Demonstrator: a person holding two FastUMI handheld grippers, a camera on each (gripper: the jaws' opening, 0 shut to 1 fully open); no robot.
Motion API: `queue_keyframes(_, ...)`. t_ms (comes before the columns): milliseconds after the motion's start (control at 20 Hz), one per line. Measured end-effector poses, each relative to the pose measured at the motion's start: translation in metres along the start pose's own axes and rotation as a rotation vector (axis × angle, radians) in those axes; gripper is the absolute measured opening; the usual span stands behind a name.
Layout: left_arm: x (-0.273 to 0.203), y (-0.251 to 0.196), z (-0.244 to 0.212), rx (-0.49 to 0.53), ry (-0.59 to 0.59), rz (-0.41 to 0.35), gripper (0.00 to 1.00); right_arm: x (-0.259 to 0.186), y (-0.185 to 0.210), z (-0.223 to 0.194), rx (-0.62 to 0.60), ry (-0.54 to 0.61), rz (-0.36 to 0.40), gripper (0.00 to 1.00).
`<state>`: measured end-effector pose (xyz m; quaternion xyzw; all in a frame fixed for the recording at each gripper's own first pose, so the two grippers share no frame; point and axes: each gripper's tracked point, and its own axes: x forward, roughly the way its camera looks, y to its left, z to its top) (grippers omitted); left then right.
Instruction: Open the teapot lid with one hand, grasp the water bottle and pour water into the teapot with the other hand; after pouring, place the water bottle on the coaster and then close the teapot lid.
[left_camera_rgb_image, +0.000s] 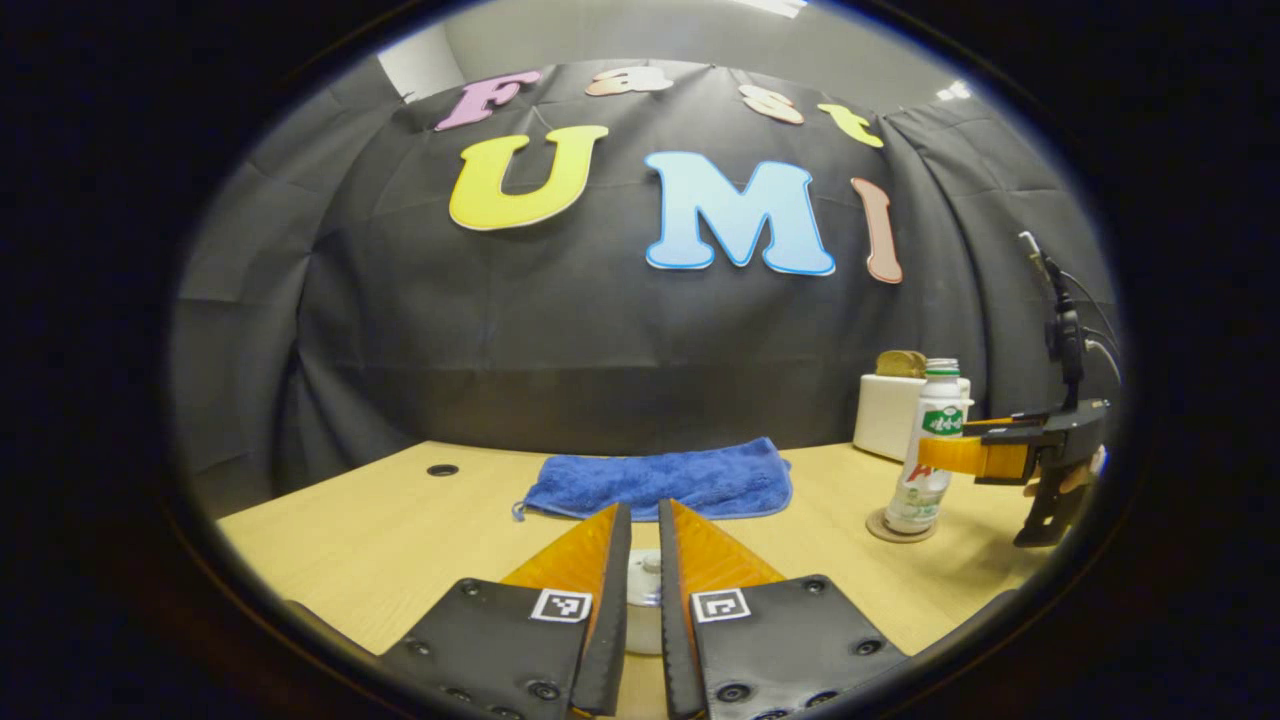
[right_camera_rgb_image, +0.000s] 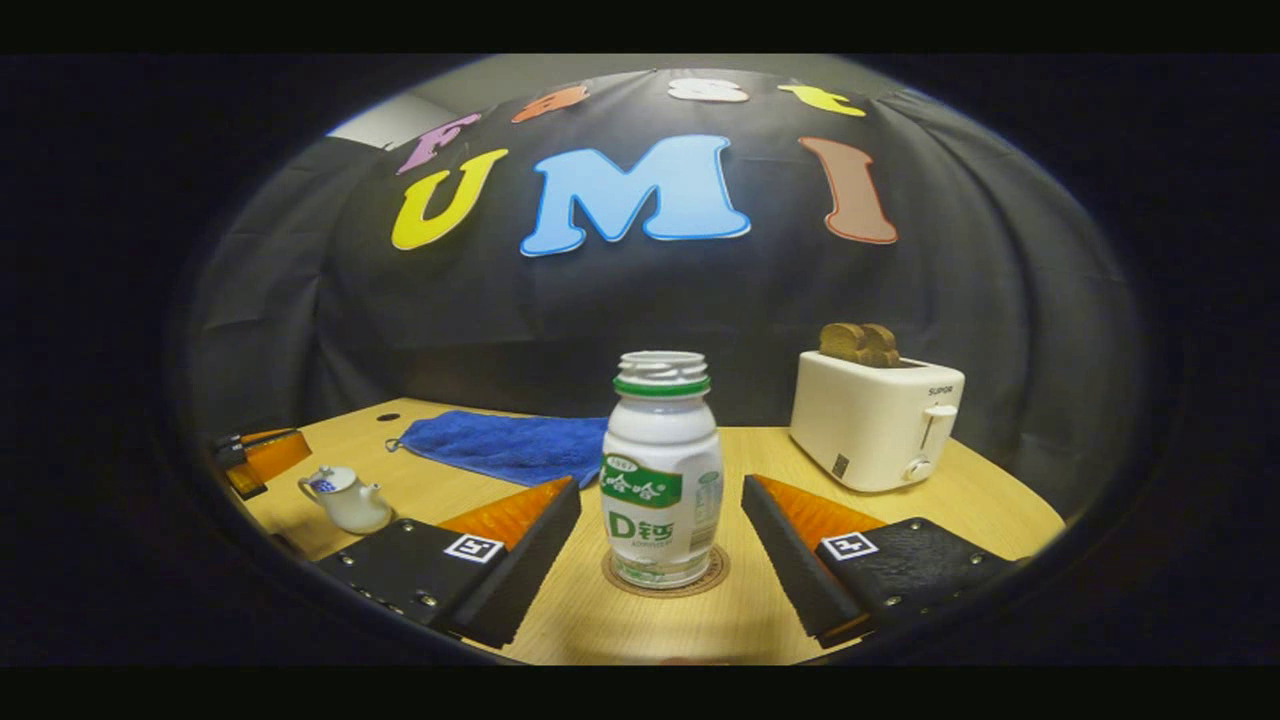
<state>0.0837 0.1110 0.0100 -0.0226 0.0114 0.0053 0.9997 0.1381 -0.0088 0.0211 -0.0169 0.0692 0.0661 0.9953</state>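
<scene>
The left hand-held gripper (left_camera_rgb_image: 644, 580) points level across the worktop (left_camera_rgb_image: 400, 530), its fingers drawn almost together over the teapot lid's knob (left_camera_rgb_image: 648, 578), which sits in the narrow gap; whether they actually pinch it I cannot tell. In the right gripper view the teapot (right_camera_rgb_image: 345, 500) stands at the far left with its lid on.

The right hand-held gripper (right_camera_rgb_image: 660, 545) is released, fingers spread wide on either side of the water bottle (right_camera_rgb_image: 662, 475) without touching it. The uncapped bottle stands upright on the round coaster (right_camera_rgb_image: 716, 572). Behind lie a blue towel (right_camera_rgb_image: 500, 445) and a toaster (right_camera_rgb_image: 875, 420) holding bread.
</scene>
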Motion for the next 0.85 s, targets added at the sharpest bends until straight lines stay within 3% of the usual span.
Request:
queue_keyframes(250,-0.036,-0.038,-0.004,-0.039,-0.004,-0.019,0.24,-0.045,-0.002,0.004,0.029,-0.056,-0.023,1.00)
queue_keyframes(850,-0.105,-0.129,0.002,-0.012,-0.013,-0.071,0.24,-0.145,-0.003,-0.007,0.012,-0.147,-0.116,0.99)
